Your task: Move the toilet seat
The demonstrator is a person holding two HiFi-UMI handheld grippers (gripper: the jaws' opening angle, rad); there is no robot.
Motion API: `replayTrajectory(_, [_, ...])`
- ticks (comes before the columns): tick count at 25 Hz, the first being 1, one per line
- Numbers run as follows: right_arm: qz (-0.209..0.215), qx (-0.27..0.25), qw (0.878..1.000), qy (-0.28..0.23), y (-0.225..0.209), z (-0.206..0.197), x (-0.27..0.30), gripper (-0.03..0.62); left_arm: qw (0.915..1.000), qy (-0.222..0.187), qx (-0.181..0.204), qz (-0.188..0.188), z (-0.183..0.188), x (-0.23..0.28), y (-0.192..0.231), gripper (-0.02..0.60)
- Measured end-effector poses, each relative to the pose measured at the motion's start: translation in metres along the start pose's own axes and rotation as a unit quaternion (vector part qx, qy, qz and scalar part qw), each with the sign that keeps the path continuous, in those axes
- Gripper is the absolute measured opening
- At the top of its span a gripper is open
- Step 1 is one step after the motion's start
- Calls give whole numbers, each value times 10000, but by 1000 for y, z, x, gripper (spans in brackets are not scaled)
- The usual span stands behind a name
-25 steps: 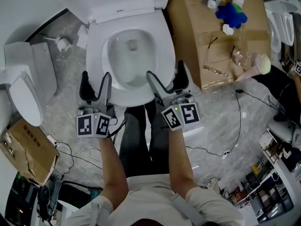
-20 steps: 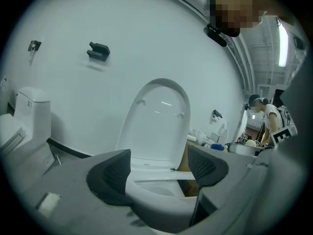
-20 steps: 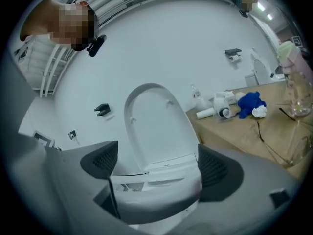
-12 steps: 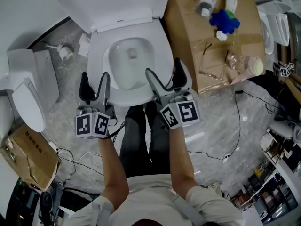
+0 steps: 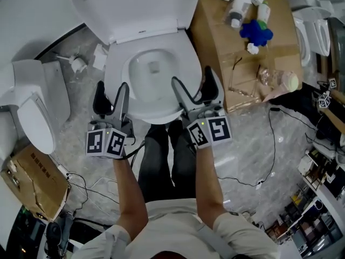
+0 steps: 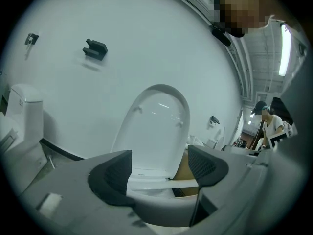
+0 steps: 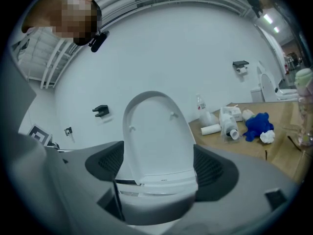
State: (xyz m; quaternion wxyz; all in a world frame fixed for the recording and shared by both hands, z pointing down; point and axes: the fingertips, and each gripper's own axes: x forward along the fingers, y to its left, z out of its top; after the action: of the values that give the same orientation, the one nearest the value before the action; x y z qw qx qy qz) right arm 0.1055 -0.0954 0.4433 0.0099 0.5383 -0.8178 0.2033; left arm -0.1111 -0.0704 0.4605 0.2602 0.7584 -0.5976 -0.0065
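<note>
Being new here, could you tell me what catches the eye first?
A white toilet, lid raised, fills the top centre. The left gripper and right gripper hover at its front rim, the right's jaws closing with nothing gripped between them. A blue object lies on cardboard to its right.

The floor bears a toilet and cardboard box.

Glossy smooth white toilet, matt brown cardboard box, grey marbled stone-look floor with slight sheen

Right tool jaws, seemingly empty, are closing narrower than before.
</note>
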Motion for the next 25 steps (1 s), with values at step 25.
replayTrajectory(25, [-306, -249, 9973, -621, 28, 67, 25, 419, 9977, -264, -259, -576, 66, 30, 1, 347])
